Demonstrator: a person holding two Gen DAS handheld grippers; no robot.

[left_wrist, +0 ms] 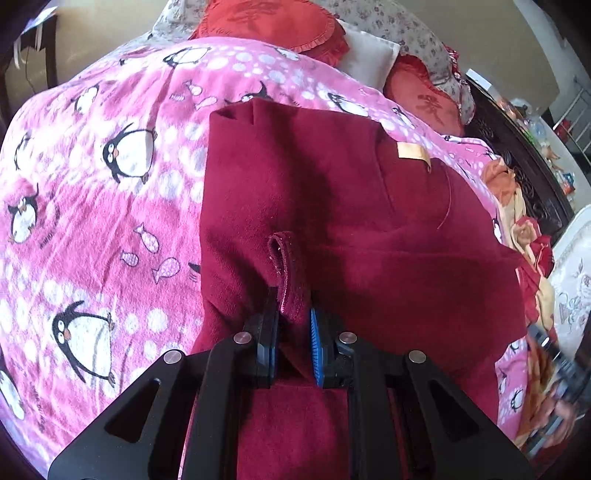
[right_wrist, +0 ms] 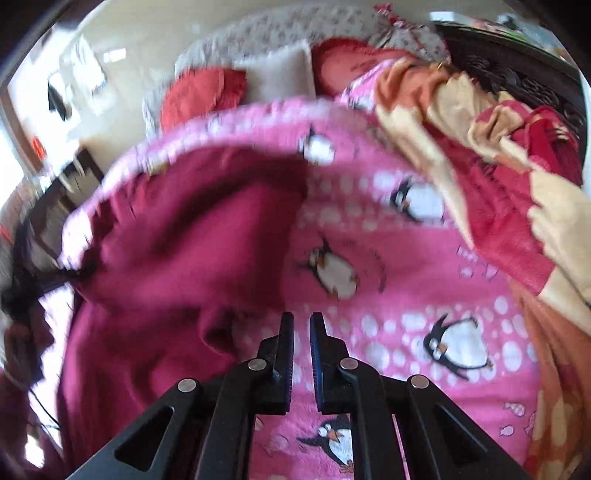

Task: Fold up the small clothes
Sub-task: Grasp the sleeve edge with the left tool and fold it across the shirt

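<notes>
A dark red knit garment (left_wrist: 332, 206) lies on the pink penguin blanket (left_wrist: 92, 206), with a tan label (left_wrist: 413, 151) near its far edge. My left gripper (left_wrist: 293, 306) is shut on a hemmed fold of the garment (left_wrist: 286, 273) and holds it up. In the right wrist view the garment (right_wrist: 177, 251) lies to the left, blurred. My right gripper (right_wrist: 302, 321) is nearly shut and empty, above the pink blanket (right_wrist: 406, 280), just right of the garment's edge. The right gripper also shows blurred in the left wrist view (left_wrist: 554, 365).
Red cushions (left_wrist: 269, 22) and a white pillow (left_wrist: 369, 55) lie at the head of the bed. An orange and cream blanket (right_wrist: 498, 155) is heaped along the right side. A dark carved headboard (left_wrist: 524, 177) stands beyond it.
</notes>
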